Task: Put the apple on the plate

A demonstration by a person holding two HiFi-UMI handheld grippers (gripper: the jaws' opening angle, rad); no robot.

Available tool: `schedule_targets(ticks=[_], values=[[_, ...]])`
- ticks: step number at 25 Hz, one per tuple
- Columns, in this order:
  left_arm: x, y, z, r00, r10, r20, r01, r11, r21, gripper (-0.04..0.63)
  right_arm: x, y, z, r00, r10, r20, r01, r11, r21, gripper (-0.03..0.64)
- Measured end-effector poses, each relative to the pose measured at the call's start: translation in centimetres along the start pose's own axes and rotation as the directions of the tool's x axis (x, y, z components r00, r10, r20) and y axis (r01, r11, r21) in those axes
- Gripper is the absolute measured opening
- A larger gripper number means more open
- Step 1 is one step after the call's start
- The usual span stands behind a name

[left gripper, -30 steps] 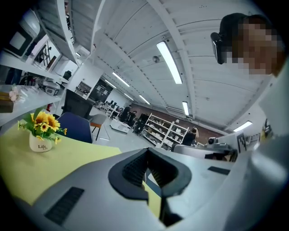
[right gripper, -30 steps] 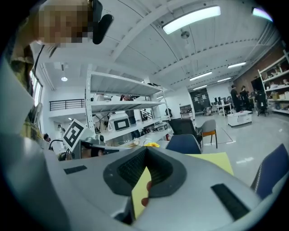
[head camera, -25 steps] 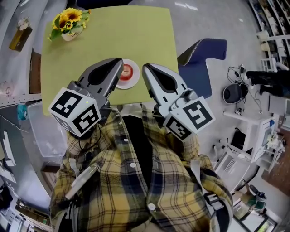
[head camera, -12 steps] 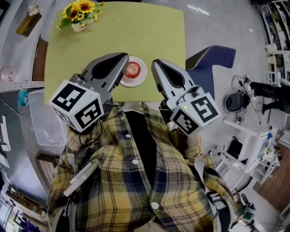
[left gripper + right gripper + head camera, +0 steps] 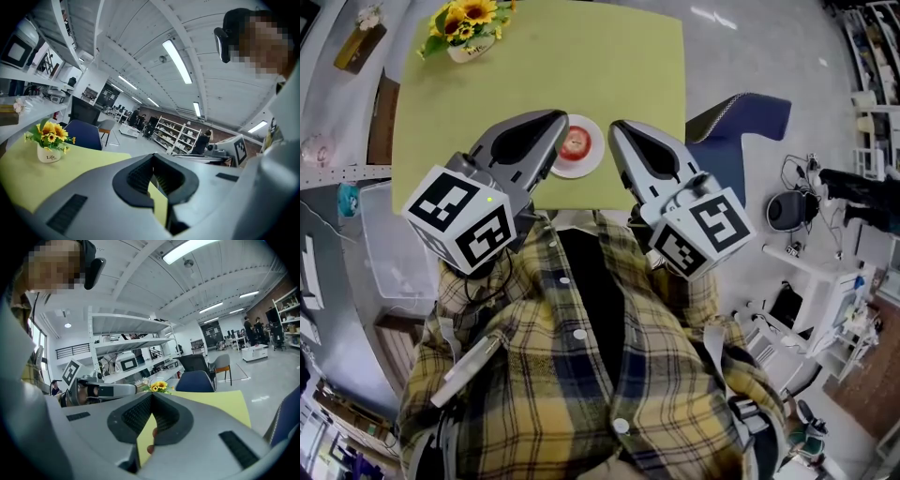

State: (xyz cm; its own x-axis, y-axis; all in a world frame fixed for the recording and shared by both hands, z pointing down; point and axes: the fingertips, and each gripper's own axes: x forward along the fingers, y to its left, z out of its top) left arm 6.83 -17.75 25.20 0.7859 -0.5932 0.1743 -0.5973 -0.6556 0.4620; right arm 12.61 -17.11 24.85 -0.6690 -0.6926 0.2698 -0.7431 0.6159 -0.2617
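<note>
A red apple (image 5: 575, 142) sits on a small white plate (image 5: 592, 166) near the front edge of the yellow-green table (image 5: 609, 66). My left gripper (image 5: 558, 118) hovers just left of the plate, covering its left rim, with its jaws shut on nothing. Just right of the plate is my right gripper (image 5: 615, 129), also shut and empty. In the right gripper view a sliver of the apple (image 5: 150, 449) shows through the gap under the closed tips (image 5: 152, 401). In the left gripper view, only table shows below the closed tips (image 5: 152, 158).
A sunflower pot (image 5: 467, 36) stands at the table's far left corner. A blue chair (image 5: 733, 120) is beside the table on the right. A clear plastic bin (image 5: 384, 272) sits on the floor at the left. Shelves and equipment line the room's right side.
The head view shifted slightly after the earliest frame. My right gripper drifted a little towards the plate. Both grippers stay shut and the apple stays on the plate.
</note>
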Motion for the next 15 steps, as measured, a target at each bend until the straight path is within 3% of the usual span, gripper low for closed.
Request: schedule_targets(ticks=[11,15], values=[[0.25,0.22,-0.09,1.000,0.001,-0.001,-0.001,1.000,-0.003,0.008,-0.22,-0.52,-0.33,1.000,-0.027,-0.002,0.027,1.000,0.001,-0.003],[-0.10,0.82,0.44,1.000,0.008,-0.013,-0.007,1.000,0.026,0.008,-0.07,-0.52,-0.34,1.000,-0.024,-0.012,0.024,1.000,-0.008,-0.003]])
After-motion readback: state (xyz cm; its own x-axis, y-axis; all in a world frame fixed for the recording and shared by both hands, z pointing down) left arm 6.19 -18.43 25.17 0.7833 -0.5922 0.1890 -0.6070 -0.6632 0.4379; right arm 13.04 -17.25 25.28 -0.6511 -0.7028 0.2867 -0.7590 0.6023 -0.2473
